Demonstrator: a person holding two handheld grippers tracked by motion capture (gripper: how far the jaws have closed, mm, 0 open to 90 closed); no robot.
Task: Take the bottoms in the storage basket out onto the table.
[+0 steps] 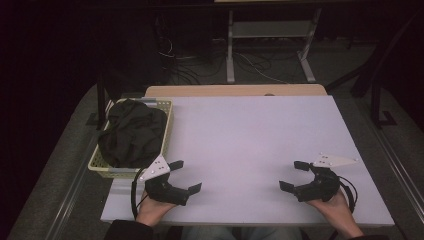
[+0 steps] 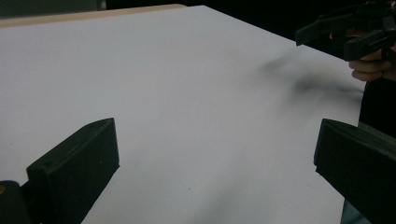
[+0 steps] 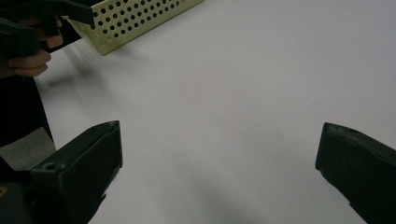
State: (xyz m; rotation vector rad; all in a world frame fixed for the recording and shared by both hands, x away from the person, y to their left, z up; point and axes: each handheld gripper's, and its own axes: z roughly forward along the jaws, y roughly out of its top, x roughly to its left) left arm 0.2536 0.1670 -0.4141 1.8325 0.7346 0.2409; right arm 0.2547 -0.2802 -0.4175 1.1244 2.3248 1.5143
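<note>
Lying in the basket, black cloth sits just beyond the spread, empty left gripper.

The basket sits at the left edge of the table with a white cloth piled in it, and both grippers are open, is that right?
Not quite: the cloth in the basket is black, not white, as the high view shows. The rest holds: the basket sits at the left edge of the table, and the left gripper and right gripper are both open.
</note>
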